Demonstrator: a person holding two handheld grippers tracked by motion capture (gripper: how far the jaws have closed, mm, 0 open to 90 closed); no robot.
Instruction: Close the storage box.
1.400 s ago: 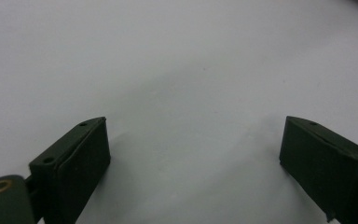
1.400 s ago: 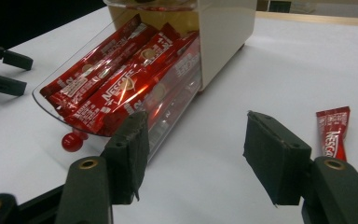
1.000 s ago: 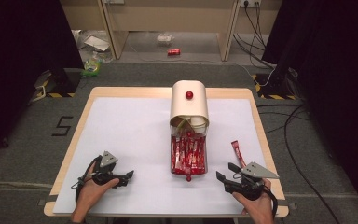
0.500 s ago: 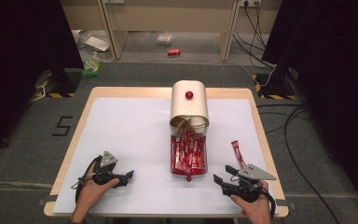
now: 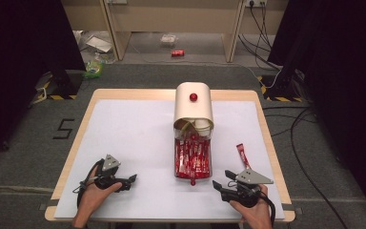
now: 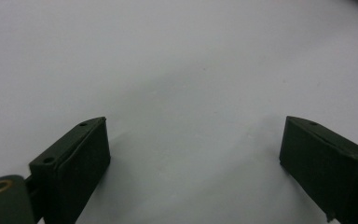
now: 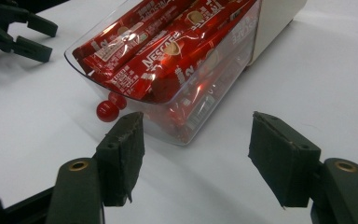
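- Fingers on your right gripper (image 7: 193,161) are spread wide with nothing between them, aimed at the near corner of the clear drawer (image 7: 200,112).
- Fingers on your left gripper (image 6: 193,163) are spread just as wide, with nothing between them but bare white table (image 6: 168,56).
- From the high view, your right gripper (image 5: 225,182) sits low at the near right of the table, just right of the drawer's front end, not touching it. Your left gripper (image 5: 129,180) is at the near left, well apart from everything.
- That drawer (image 5: 192,160) is pulled out toward you from the cream dispenser box (image 5: 193,107) in the middle of the table, and it's stuffed with red Nescafe stick packets (image 7: 168,51).
- A little red ball knob (image 7: 107,111) sticks out at the drawer's front; another red knob (image 5: 193,97) sits on top of the box.
- One loose red packet (image 5: 242,155) lies on the table right of the drawer, just beyond your right gripper.
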